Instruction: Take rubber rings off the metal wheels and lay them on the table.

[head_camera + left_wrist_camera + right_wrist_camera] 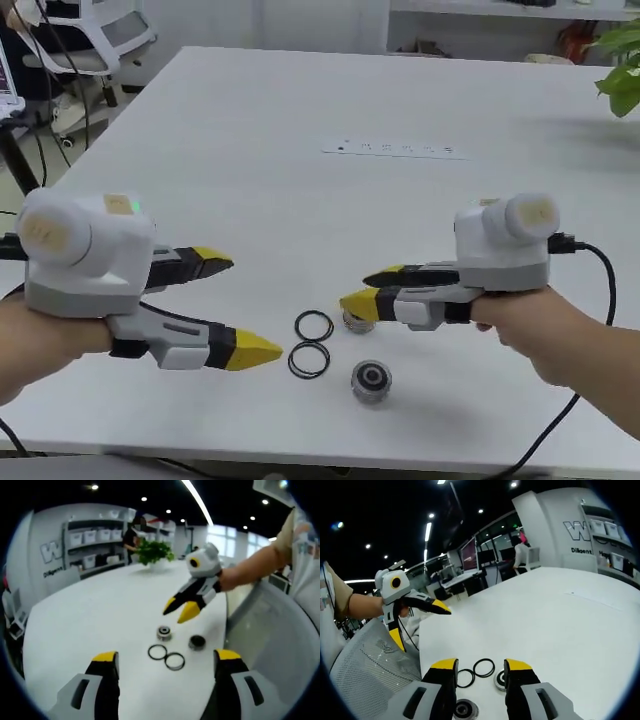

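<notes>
Two black rubber rings (313, 325) (309, 360) lie flat on the white table (300, 150), side by side. One metal wheel (371, 380) stands just right of the nearer ring. A second wheel (356, 322) sits partly behind the lower jaw of my right gripper (365, 290), which hovers open just over it. My left gripper (235, 305) is open wide, to the left of the rings. In the left gripper view the rings (157, 652) (175, 661) lie ahead, between the jaws. In the right gripper view a ring (484, 668) and a wheel (499, 681) lie between the jaws.
A flat white strip (395, 150) lies farther back on the table. A plant (622, 70) stands at the far right and a chair (100, 40) beyond the far left corner. A black cable (590, 330) trails from my right gripper. The table's front edge is close below the wheels.
</notes>
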A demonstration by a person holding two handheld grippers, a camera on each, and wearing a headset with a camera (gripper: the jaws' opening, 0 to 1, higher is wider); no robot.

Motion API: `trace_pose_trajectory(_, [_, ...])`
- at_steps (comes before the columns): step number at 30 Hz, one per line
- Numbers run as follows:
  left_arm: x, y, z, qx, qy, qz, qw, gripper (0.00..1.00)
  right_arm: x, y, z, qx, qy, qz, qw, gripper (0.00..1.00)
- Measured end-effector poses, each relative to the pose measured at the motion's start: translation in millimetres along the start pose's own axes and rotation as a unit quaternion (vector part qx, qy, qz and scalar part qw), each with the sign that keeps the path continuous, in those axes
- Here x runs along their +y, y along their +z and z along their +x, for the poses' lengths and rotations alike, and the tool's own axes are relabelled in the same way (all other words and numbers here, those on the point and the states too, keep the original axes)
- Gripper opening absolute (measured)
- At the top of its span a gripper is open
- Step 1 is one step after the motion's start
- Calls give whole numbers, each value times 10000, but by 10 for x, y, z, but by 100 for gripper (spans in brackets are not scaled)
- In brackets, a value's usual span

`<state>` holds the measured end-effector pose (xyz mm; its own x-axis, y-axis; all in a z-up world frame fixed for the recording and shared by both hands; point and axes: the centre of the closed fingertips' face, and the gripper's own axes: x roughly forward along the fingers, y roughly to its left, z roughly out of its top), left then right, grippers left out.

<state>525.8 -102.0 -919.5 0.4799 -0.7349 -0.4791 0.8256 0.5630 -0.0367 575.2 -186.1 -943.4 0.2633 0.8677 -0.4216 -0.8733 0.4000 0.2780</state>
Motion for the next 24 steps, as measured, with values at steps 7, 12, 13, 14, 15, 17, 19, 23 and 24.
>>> trace_pose_trajectory(7, [-25, 47, -33, -47, 33, 25, 10000, 79, 57, 124, -213, -301, -15, -54, 9995, 45])
trace_pose_trajectory(12, [-19, 90, -60, -114, 72, -17, 9999, 79, 129, 141, -375, -412, -58, -138, 9990, 52])
trace_pose_trajectory(13, [-20, 97, -64, -120, 78, -19, 9999, 80, 137, 138, -405, -414, -75, -191, 9989, 53])
trace_pose_trajectory(14, [-23, 112, -71, -137, 89, -34, 9999, 80, 150, 134, -448, -418, -96, -254, 9988, 55])
trace_pose_trajectory(15, [-30, 130, -77, -169, 94, -50, 9998, 80, 157, 131, -477, -417, -115, -295, 9986, 56])
trace_pose_trajectory(17, [-58, 163, -87, -218, 83, -58, 9997, 80, 166, 133, -551, -438, -149, -337, 9984, 57])
trace_pose_trajectory(19, [-79, 181, -87, -237, 79, -54, 9997, 81, 161, 148, -623, -485, -205, -369, 9979, 57])
trace_pose_trajectory(23, [-93, 200, -104, -237, 96, -21, 9997, 83, 165, 175, -747, -577, -287, -392, 9972, 61])
trace_pose_trajectory(24, [-86, 208, -113, -253, 119, -15, 9996, 83, 166, 169, -766, -565, -301, -405, 9971, 63])
